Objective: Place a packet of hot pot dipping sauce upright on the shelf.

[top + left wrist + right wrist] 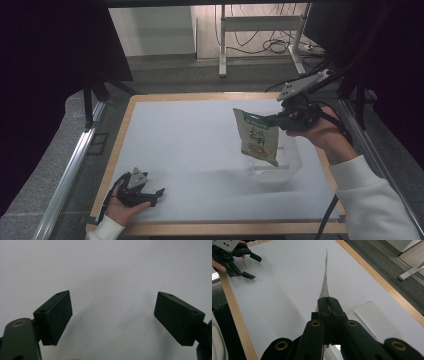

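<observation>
A green and cream food pouch (257, 136) hangs in the air at the right of the table, over a clear plastic container (290, 162). My right gripper (278, 120) is shut on the pouch's upper right edge. In the right gripper view the pouch (325, 282) shows edge-on, pinched between the closed jaws (329, 305). My left gripper (156, 196) rests low at the table's front left, open, with nothing between its fingers (56, 315).
The white table top (190, 145) has a wooden rim (112, 155). A metal rail (70, 170) runs along the left side. Beyond the far edge stand a desk frame (222, 45) and cables on the floor.
</observation>
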`<state>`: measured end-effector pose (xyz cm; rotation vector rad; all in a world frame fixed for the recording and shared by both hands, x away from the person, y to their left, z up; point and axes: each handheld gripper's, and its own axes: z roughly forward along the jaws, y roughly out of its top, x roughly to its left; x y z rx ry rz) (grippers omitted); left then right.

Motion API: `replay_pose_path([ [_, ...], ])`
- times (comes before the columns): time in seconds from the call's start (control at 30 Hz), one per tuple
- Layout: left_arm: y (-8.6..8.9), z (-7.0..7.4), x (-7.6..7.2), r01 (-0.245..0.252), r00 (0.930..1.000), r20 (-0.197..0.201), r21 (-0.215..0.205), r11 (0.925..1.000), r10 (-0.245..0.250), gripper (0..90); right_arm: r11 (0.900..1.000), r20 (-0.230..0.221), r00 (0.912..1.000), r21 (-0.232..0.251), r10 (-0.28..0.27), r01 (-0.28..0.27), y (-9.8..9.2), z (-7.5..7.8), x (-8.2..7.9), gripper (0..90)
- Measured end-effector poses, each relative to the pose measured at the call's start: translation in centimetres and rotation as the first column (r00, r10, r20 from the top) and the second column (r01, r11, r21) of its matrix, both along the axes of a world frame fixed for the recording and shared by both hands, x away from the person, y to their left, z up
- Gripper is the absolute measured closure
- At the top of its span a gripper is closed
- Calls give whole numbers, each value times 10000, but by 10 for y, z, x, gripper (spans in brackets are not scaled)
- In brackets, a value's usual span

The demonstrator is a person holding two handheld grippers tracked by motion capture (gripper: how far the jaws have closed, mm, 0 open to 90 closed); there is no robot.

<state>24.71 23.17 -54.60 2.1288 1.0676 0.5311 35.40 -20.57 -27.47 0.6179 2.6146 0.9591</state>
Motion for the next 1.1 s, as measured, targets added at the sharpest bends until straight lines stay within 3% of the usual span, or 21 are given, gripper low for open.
replay_pose_path([
  [0.5,1,-2,-1,-134,9999,-96,7,9999,134,150,9999,23,10000,-126,-42,43,-25,5,-5,894],
  [1.1,2,-3,-4,-273,9996,-93,14,9996,273,150,9983,-230,9982,-194,550,-555,-33,-12,15,893],
])
